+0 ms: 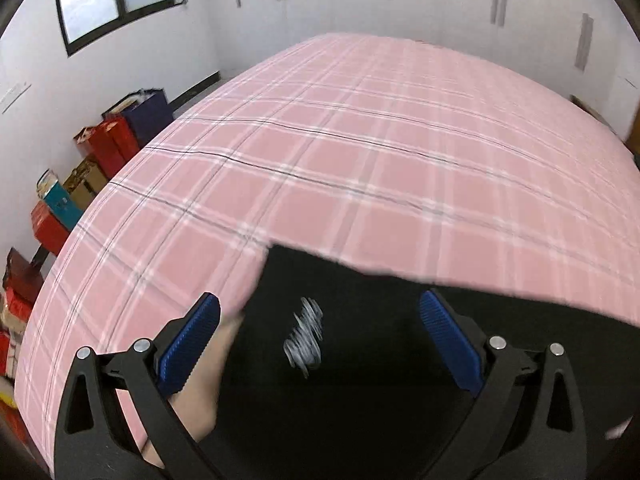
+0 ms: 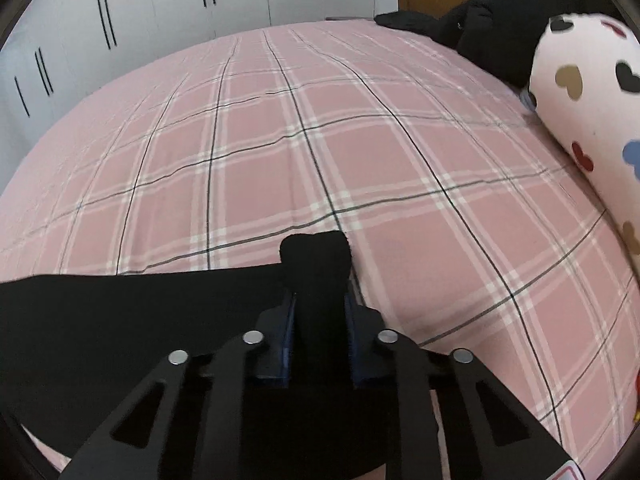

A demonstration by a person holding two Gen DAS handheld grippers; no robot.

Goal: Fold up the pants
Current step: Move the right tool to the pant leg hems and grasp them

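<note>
Blue-padded left gripper (image 1: 320, 336) poised with jaws spread wide over black pants (image 1: 360, 360), nothing pinched, a white scribbled print (image 1: 304, 338) showing between the pads (image 1: 190, 346). Pants spread along the near edge of a pink plaid bedsheet (image 1: 360, 160), top hem running flat across the bed. Further right, right gripper (image 2: 320, 308) clamped narrowly on a bunched tuft of the same black cloth (image 2: 316, 264), that corner pinched up off the sheet. Folding judged barely begun: one corner secured, the other not yet gripped, no finished crease visible, whole fold still ahead. Count: two grippers, one pair of pants, one sheet, one heart-print pillow (image 2: 592, 120) at right, one dark garment heap (image 2: 500, 20) beyond it, a row of boxes (image 1: 100, 152) by the left wall, number unclear.
</note>
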